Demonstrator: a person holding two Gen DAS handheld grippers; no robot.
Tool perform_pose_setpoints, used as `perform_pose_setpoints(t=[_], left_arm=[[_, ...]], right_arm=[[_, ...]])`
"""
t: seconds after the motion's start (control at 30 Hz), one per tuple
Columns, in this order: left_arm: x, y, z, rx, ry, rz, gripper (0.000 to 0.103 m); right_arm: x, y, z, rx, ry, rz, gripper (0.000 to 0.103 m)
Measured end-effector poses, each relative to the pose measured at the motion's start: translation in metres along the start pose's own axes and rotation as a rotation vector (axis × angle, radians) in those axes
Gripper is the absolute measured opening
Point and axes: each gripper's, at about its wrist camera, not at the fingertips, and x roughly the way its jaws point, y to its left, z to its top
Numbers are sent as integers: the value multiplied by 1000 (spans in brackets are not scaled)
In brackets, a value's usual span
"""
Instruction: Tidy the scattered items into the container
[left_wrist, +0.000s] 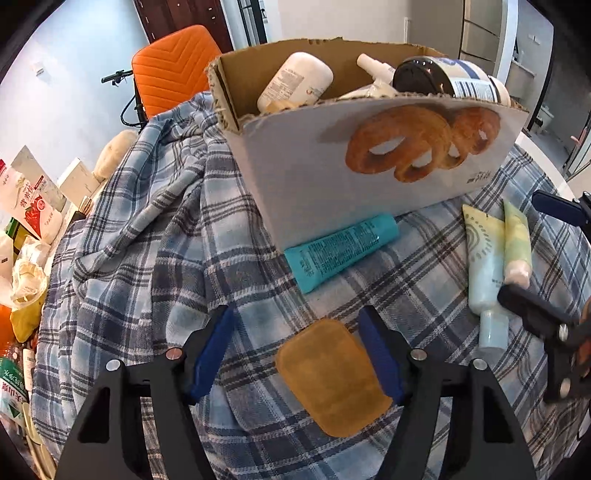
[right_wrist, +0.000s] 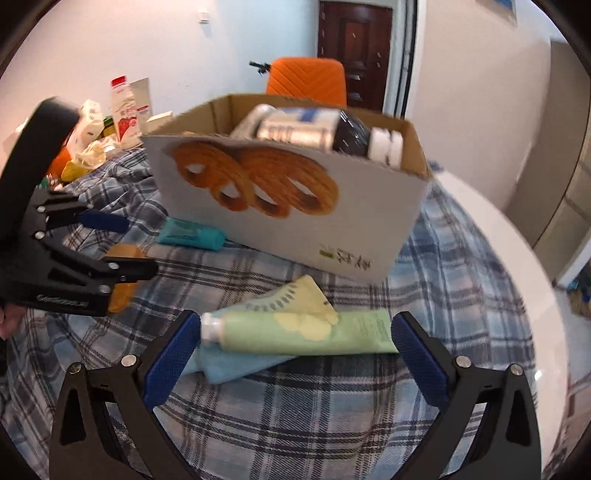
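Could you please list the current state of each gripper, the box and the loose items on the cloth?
left gripper: open, astride the amber soap bar
right gripper: open, around the green tube
cardboard box: open-topped, holding bottles
teal tube: lying against the box
pale blue tube: lying under the green tube

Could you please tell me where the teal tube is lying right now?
In the left wrist view, the teal tube lies on the plaid cloth against the cardboard box front, beyond the amber soap bar.
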Motion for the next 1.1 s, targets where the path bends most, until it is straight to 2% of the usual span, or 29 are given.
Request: perform_pose_setpoints(t=[0.07, 0.17, 0.23, 0.33, 0.43, 0.47, 0.53, 0.77, 1.1], left_arm=[[0, 2, -2, -15, 11, -18, 66], [-3, 4, -5, -19, 23, -15, 65], [-5, 6, -8, -14, 26, -3, 65], [-6, 7, -12, -9, 36, 11, 65], [-7, 5, -14, -2, 35, 17, 65], [-7, 4, -14, 4, 32, 17, 64], [-8, 1, -15, 20, 28, -10, 45], [-12, 3, -17, 18, 39, -53, 44], [-46, 5, 0, 50, -30, -29, 43]], right_arm=[[2, -7, -1, 38, 12, 27, 102], [1, -10, -3, 51, 4, 44, 94], [-5, -2, -3, 8, -19, 22, 76], [-15, 13, -1, -63, -43, -4, 58], [-18, 24, 0, -113, -53, -25, 48], [-19, 26, 0, -123, -55, -30, 46], [-22, 27, -1, -133, -66, -36, 43], [-42, 26, -1, -124, -112, -26, 32], [-66, 10, 7, -53, -166, 6, 25]])
